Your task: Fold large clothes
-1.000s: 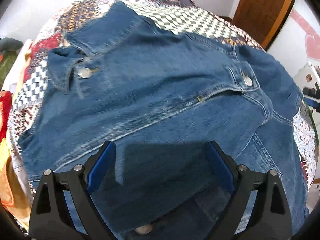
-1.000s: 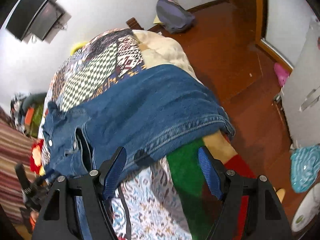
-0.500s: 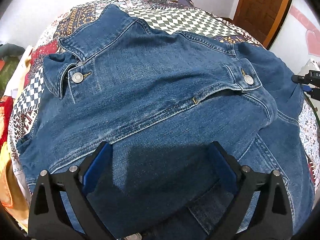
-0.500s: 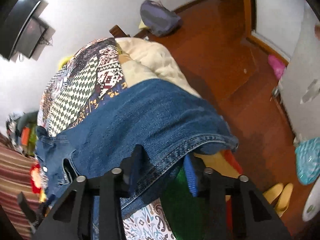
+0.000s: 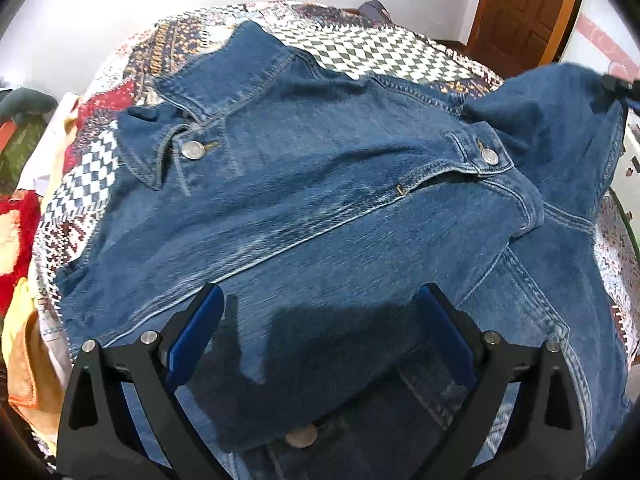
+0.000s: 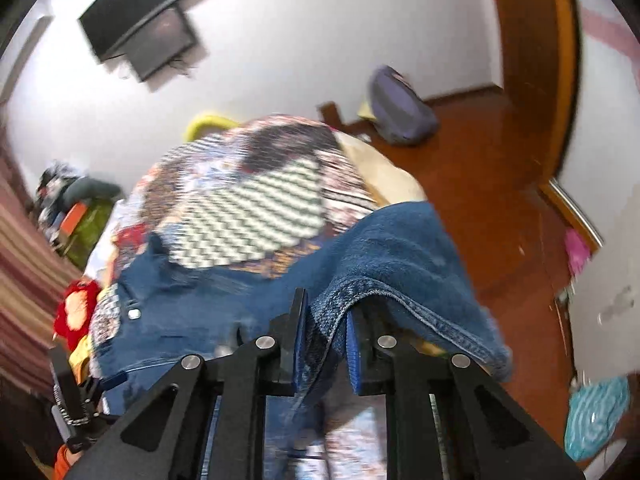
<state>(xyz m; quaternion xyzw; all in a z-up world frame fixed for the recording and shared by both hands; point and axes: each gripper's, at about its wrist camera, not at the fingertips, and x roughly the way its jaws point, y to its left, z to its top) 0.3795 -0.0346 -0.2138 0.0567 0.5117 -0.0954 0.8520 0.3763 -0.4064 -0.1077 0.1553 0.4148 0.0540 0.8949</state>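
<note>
A blue denim jacket [image 5: 320,184] lies front-up on a patchwork quilt [image 5: 380,52], collar toward the far wall. My left gripper [image 5: 318,292] hovers open just over the jacket's lower front, nothing between its blue pads. My right gripper [image 6: 326,312] is shut on the stitched cuff edge of the jacket's sleeve [image 6: 400,248] and holds it up off the bed. In the left wrist view that raised sleeve [image 5: 552,128] stands up at the far right, with the right gripper [image 5: 616,88] at its top edge.
The quilt-covered bed [image 6: 248,200] ends at a wooden floor [image 6: 500,200] on the right. A grey backpack [image 6: 400,108] lies by the wall, and a teal bundle [image 6: 596,412] lies on the floor. Coloured clothes [image 5: 16,216] are piled at the bed's left. A brown door [image 5: 520,12] stands far right.
My right gripper closed on the sleeve's edge and rose with it; the sleeve now stands up from the bed. The left gripper stayed open, shifting slightly over the jacket.
</note>
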